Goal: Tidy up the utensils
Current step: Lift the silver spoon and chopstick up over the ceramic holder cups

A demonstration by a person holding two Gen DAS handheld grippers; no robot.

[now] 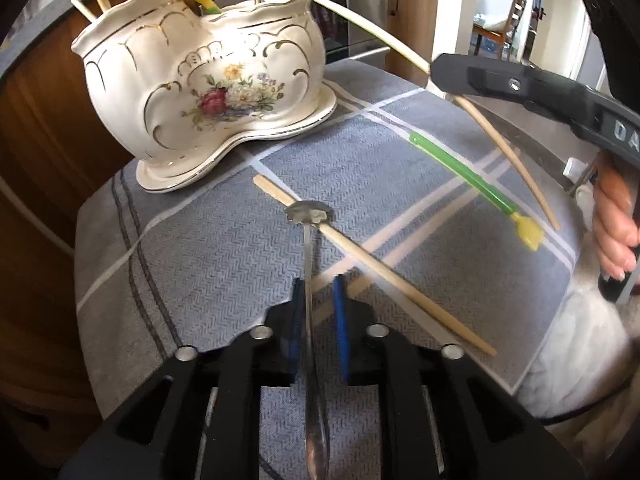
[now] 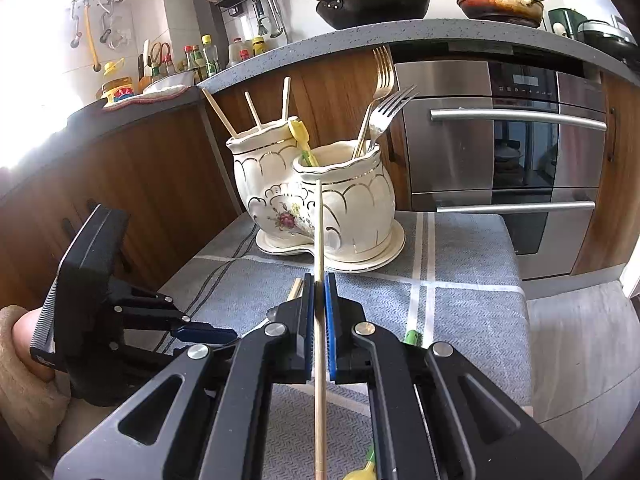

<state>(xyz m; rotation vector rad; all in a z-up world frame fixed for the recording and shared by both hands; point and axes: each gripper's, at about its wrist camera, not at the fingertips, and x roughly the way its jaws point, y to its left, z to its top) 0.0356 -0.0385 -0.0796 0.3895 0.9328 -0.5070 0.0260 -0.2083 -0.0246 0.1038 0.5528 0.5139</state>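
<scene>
My right gripper [image 2: 319, 300] pinches a light, stiff chopstick [image 2: 319, 232] mid-shaft; my left gripper [image 1: 316, 300] stands slightly open around a slippery steel spoon [image 1: 309, 264], best gripped mid-handle

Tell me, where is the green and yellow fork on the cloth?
In the left wrist view the green fork lies on the grey cloth at the right, between two chopsticks, its yellow end pointing away from the flowered holder.
</scene>
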